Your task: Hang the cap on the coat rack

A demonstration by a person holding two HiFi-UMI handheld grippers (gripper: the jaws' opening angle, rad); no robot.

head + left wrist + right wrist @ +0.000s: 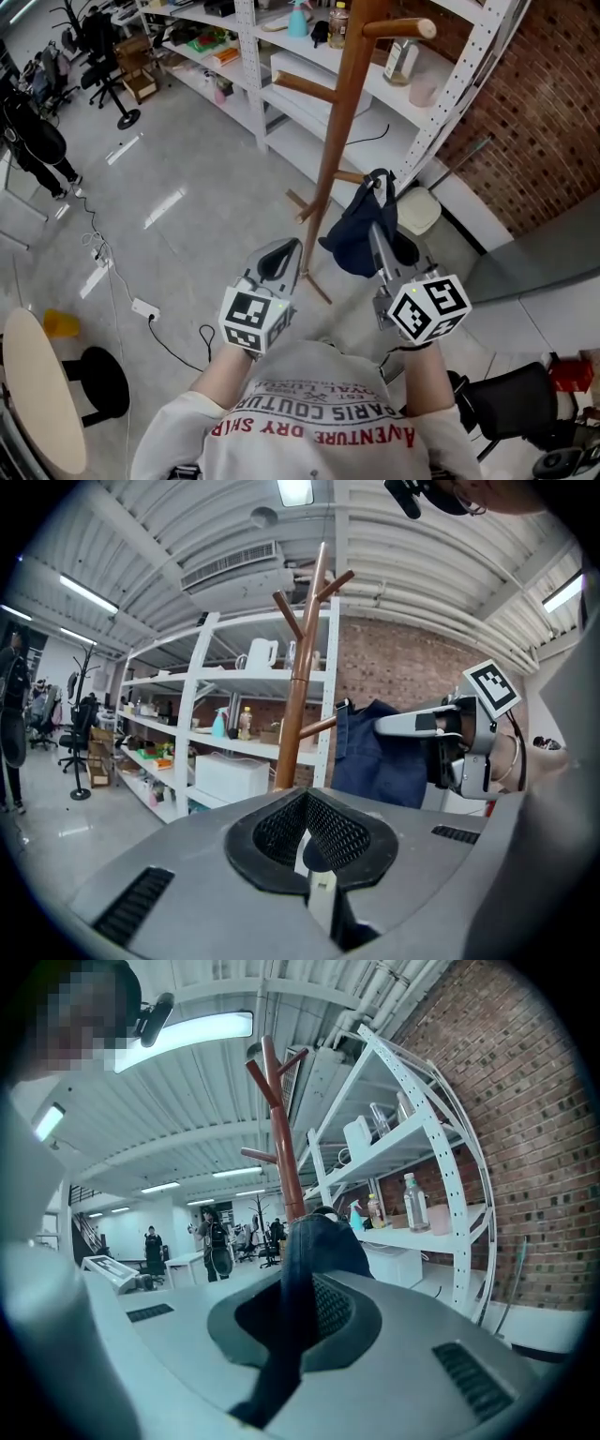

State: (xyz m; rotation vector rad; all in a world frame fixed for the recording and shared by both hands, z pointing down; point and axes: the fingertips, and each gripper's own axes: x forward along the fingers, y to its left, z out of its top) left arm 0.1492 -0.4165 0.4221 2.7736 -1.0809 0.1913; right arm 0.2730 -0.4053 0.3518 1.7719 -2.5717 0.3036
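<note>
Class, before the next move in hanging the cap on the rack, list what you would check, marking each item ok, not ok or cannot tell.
1. Right gripper shut on the dark blue fabric cap: ok.
2. Left gripper empty, jaws together: ok.
3. Cap is at the lower peg of the brown wooden coat rack: ok.
4. Cap's strap is over that peg: cannot tell.
5. Cap hangs free of the right gripper: not ok.

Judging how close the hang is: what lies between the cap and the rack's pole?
Only a low peg, running from the pole to the cap at its edge; the left gripper view shows it best.
</note>
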